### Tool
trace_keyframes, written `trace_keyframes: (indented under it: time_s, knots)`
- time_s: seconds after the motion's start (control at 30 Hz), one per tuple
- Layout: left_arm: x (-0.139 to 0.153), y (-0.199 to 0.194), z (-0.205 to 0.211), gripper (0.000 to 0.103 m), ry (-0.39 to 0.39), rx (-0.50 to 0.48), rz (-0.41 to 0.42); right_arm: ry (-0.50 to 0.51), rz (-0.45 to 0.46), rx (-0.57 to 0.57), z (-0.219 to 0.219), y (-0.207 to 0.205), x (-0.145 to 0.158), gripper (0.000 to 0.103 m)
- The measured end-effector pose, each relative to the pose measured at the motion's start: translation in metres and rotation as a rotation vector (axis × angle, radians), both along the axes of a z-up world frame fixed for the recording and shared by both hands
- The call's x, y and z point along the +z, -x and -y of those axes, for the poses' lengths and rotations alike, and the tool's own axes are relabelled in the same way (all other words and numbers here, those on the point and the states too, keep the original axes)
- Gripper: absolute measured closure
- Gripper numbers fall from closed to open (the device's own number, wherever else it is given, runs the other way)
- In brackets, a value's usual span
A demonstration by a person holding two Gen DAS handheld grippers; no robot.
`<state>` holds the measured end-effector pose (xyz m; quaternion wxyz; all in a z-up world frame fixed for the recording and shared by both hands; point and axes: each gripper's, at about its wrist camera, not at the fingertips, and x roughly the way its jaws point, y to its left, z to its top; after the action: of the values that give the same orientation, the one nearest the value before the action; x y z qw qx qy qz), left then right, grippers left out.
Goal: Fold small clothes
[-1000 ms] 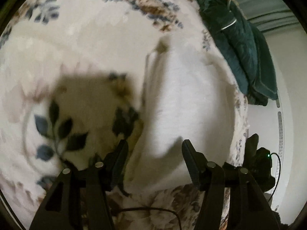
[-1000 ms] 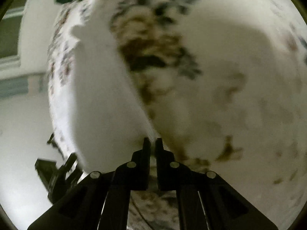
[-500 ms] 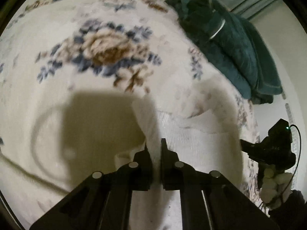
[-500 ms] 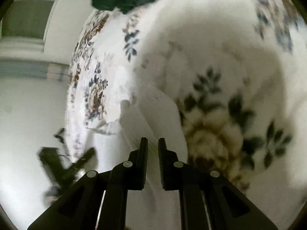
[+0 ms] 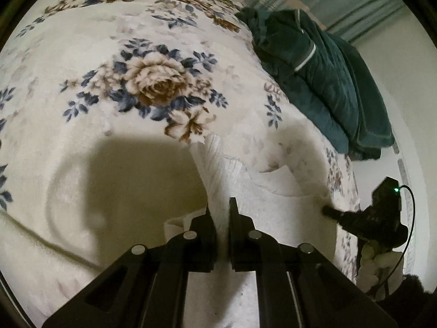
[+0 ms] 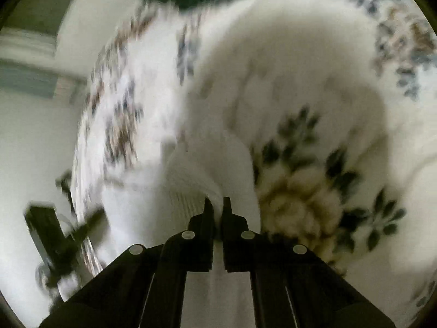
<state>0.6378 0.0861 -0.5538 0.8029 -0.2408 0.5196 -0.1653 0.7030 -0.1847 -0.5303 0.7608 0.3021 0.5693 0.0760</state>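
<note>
A small white ribbed garment [image 5: 270,205] lies on a cream floral blanket [image 5: 153,82]. My left gripper [image 5: 220,207] is shut on the garment's left edge, and a strip of it rises between the fingers. In the right wrist view, which is blurred, my right gripper [image 6: 215,205] is shut on another edge of the same white garment [image 6: 196,169]. The right gripper also shows in the left wrist view [image 5: 377,218], at the garment's right side. The left gripper shows dimly in the right wrist view [image 6: 60,235].
A folded dark green quilt [image 5: 322,82] lies at the bed's far right edge. Beyond it are a pale wall and striped curtains [image 5: 341,2]. The bed's edge drops off to the right, past the garment.
My left gripper went from open over the garment to shut on its edge. Both grippers have lifted and pulled the garment, and the right wrist view is still moving.
</note>
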Motion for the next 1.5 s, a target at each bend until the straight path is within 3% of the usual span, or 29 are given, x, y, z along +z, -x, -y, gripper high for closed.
trace_keyframes:
  time_s: [0.1,0.23,0.33,0.4,0.43,0.47,0.5,0.57,0.63,0.73,0.83,0.93,0.97,1.0,1.03,1.07,1.17,1.37,1.5]
  knots:
    - [-0.010,-0.011,-0.007,0.098,-0.010,0.023,-0.013,-0.004,0.047,-0.067,0.010,-0.015,0.012,0.099]
    - [-0.046,-0.024,-0.011,0.098,0.014,0.029,-0.107,0.040,-0.073,-0.044,0.006,-0.042,-0.031,0.099]
    - [-0.050,-0.018,-0.013,0.095,0.062,0.012,-0.134,0.034,-0.104,0.021,-0.002,-0.045,-0.040,0.098]
    - [-0.045,-0.010,-0.022,0.088,0.105,0.019,-0.149,-0.035,-0.107,0.031,0.004,-0.041,-0.036,0.087]
    - [-0.044,-0.006,-0.027,0.084,0.119,0.021,-0.151,-0.052,-0.117,0.017,0.011,-0.036,-0.033,0.060]
    - [-0.042,0.001,-0.035,0.070,0.154,0.025,-0.147,-0.078,-0.109,0.006,0.018,-0.028,-0.030,0.032]
    - [-0.041,0.008,-0.041,0.049,0.173,0.034,-0.148,-0.112,-0.095,-0.002,0.024,-0.020,-0.028,0.023]
    - [-0.044,0.030,-0.055,0.035,0.251,0.065,-0.151,-0.197,-0.093,-0.005,0.030,0.002,-0.028,0.017]
    - [-0.054,0.047,-0.060,0.035,0.345,0.066,-0.183,-0.295,-0.121,0.027,0.028,0.025,-0.039,0.017]
    - [-0.069,0.060,-0.043,0.035,0.393,0.034,-0.224,-0.387,-0.184,0.090,0.008,0.050,-0.066,0.010]
    - [-0.084,0.058,-0.014,0.035,0.410,-0.027,-0.248,-0.456,-0.240,0.134,-0.018,0.060,-0.101,0.010]
    - [-0.083,0.052,0.004,0.037,0.399,-0.043,-0.217,-0.492,-0.225,0.126,-0.034,0.054,-0.108,0.011]
    - [-0.079,0.051,0.007,0.042,0.397,-0.043,-0.193,-0.504,-0.216,0.122,-0.039,0.051,-0.107,0.019]
    - [-0.074,0.051,0.008,0.066,0.392,-0.047,-0.180,-0.494,-0.212,0.125,-0.044,0.048,-0.106,0.026]
    - [-0.068,0.050,0.007,0.074,0.383,-0.045,-0.165,-0.464,-0.207,0.133,-0.051,0.045,-0.104,0.042]
    - [-0.062,0.049,0.004,0.076,0.378,-0.033,-0.151,-0.448,-0.196,0.135,-0.056,0.044,-0.101,0.051]
    - [-0.040,0.044,-0.006,0.078,0.370,-0.025,-0.107,-0.414,-0.150,0.145,-0.066,0.041,-0.080,0.058]
    - [0.012,-0.002,-0.024,0.078,0.344,-0.034,0.008,-0.403,-0.026,0.168,-0.086,0.001,-0.024,0.059]
    - [0.027,-0.055,-0.041,0.078,0.301,-0.026,0.065,-0.388,0.055,0.180,-0.102,-0.056,0.003,0.059]
